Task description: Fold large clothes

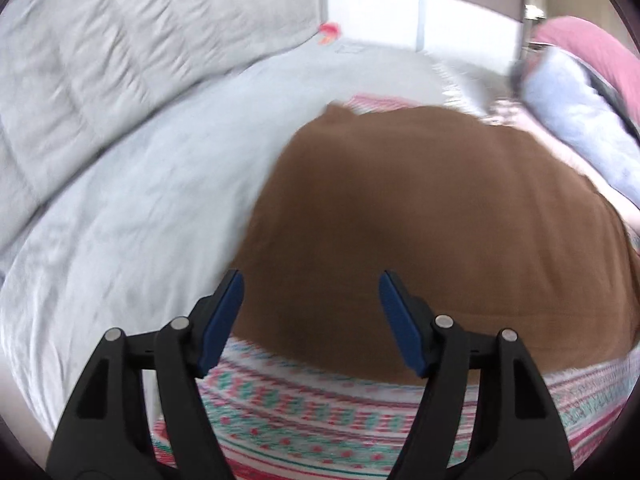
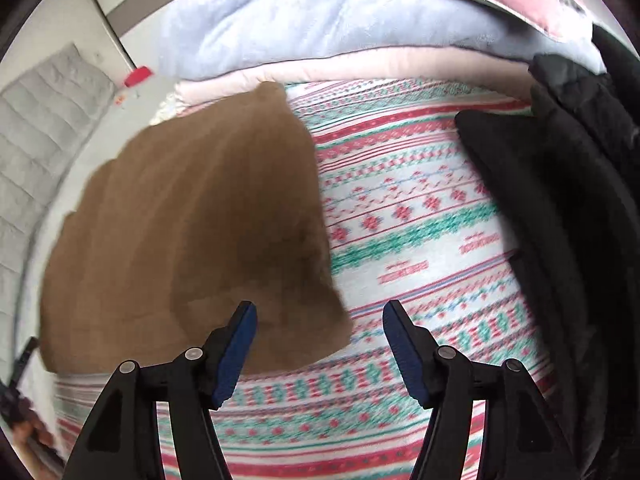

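A brown garment [image 1: 420, 232] lies flat on a patterned red, green and white blanket [image 1: 320, 408]. It also shows in the right wrist view [image 2: 192, 240], left of centre, on the same blanket [image 2: 408, 216]. My left gripper [image 1: 312, 292] is open and empty, hovering over the garment's near edge. My right gripper [image 2: 320, 320] is open and empty above the garment's near right corner. Both views are blurred by motion.
A pale grey quilt [image 1: 120, 208] covers the bed left of the garment. Folded lilac and pink bedding [image 2: 340, 28] is stacked at the far side. A black garment [image 2: 560, 200] lies at the right. A grey padded mat [image 2: 44, 120] lies at the left.
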